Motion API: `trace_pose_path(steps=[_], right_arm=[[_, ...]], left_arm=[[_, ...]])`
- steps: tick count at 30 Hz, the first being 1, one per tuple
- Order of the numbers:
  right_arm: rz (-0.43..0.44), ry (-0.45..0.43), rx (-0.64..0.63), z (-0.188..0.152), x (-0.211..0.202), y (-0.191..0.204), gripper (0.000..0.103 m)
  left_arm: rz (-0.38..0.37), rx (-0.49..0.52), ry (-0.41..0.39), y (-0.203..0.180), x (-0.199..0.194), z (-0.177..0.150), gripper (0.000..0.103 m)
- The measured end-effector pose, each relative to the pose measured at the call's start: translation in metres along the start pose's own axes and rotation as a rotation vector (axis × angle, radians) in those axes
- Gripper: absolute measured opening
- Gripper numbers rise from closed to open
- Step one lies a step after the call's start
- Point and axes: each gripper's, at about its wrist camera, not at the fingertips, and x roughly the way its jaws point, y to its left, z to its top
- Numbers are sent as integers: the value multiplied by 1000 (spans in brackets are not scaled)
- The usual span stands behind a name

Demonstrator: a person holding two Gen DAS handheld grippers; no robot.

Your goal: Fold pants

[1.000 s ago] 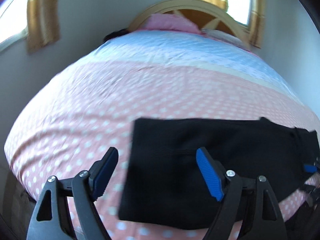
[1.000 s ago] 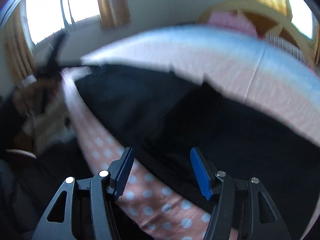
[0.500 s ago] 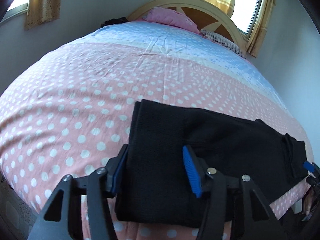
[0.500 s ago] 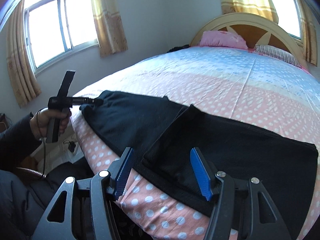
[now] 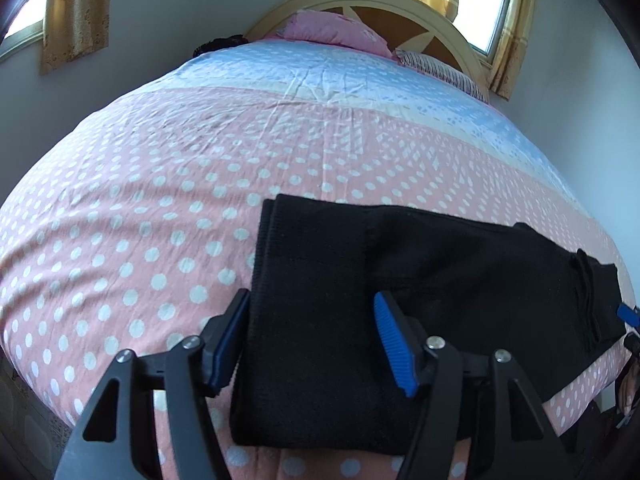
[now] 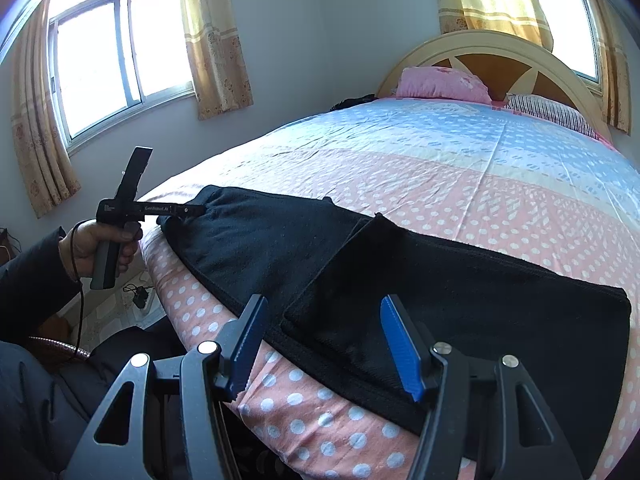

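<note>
Lying near the foot edge of the bed [image 5: 160, 184], the black pants [image 5: 440, 272] are partly folded, one layer doubled over another. Left wrist view: left hand-held gripper [image 5: 312, 340] has its blue-padded fingers apart, straddling the near end of the pants; no cloth is pinched, and I cannot tell whether the pads touch it. At 3 o'clock a blue pad tip shows at the far end of the pants. Right wrist view: right hand-held gripper [image 6: 328, 344] is likewise spread, poised over the near edge of the folded layer. At 10 o'clock a person's hand [image 6: 100, 248] grips the other tool's handle, its tip at the garment's end. Beyond, at 12 o'clock, a pink pillow [image 5: 336, 32] rests against the arched headboard [image 5: 440, 20], curtained windows behind.
</note>
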Motion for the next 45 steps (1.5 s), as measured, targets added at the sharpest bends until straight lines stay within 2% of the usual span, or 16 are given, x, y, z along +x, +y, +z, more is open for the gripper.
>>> trace_pose_path(steps=[2, 3, 4, 10, 16, 21, 25, 28, 35, 45], right_arm=[[-5, -7, 2, 0, -1, -1, 60], [-7, -10, 4, 1, -2, -2, 60], [-12, -10, 6, 1, -2, -3, 60], [-59, -7, 13, -1, -2, -9, 60], [-117, -3, 34, 0, -2, -17, 60], [-144, -15, 48, 4, -9, -22, 60], [-176, -21, 54, 9, -17, -27, 60], [-233, -16, 40, 14, -26, -30, 60], [-294, -28, 88, 17, -55, -48, 60], [-361, -41, 217, 8, -74, -85, 60]], left_arm=[[-20, -14, 5, 4, -2, 1, 46], [-47, -30, 6, 6, -3, 2, 32], [-92, -55, 11, 8, -4, 3, 24], [-119, -48, -32, -5, -23, 13, 23], [-235, -62, -79, -25, -50, 26, 23], [-296, -4, -104, -61, -67, 34, 23], [-344, 31, -93, -92, -71, 39, 23], [-391, 78, -82, -121, -74, 44, 22], [-443, 186, -50, -186, -74, 51, 22], [-527, 210, -43, -248, -80, 61, 22]])
